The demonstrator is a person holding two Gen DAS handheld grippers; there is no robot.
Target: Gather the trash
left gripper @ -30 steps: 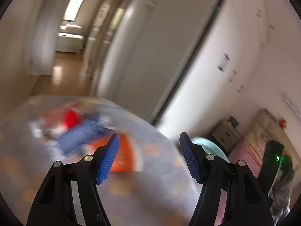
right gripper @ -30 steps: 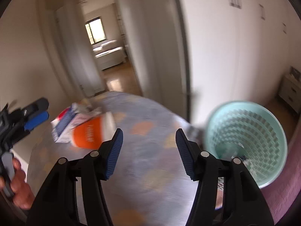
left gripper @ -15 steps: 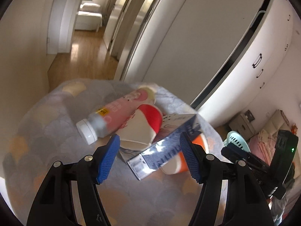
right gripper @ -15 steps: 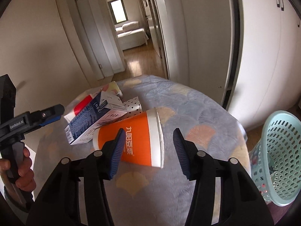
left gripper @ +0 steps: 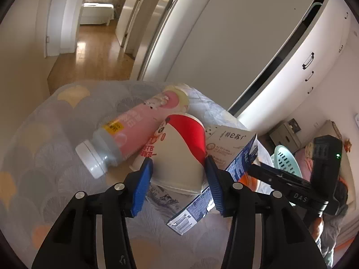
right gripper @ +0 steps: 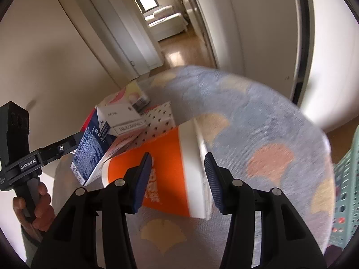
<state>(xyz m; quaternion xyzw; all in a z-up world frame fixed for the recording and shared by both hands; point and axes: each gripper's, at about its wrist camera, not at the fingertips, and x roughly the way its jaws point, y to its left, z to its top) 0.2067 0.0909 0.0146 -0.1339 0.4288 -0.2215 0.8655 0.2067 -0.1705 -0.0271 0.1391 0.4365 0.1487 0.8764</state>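
pink bottle point(left gripper: 125, 132): lying on the quilted table point(left gripper: 40, 148), white cap toward the camera's left, long axis running up-right; leans on the cup and could roll if that is pulled out;
red-and-white cup point(left gripper: 179, 152): on its side atop the blue-and-white carton point(left gripper: 226, 157), rim toward the camera; left gripper point(left gripper: 178, 183) has just been closing, pads pressing its sides (thin paper may crush or slip);
orange cup point(right gripper: 166, 168): on its side beside the carton, white rim toward the right, axis across the right wrist view; right gripper point(right gripper: 177, 179) straddles it, pads not yet touching, jaws just narrowing;
mint basket point(right gripper: 345, 192): far right, beside the table.
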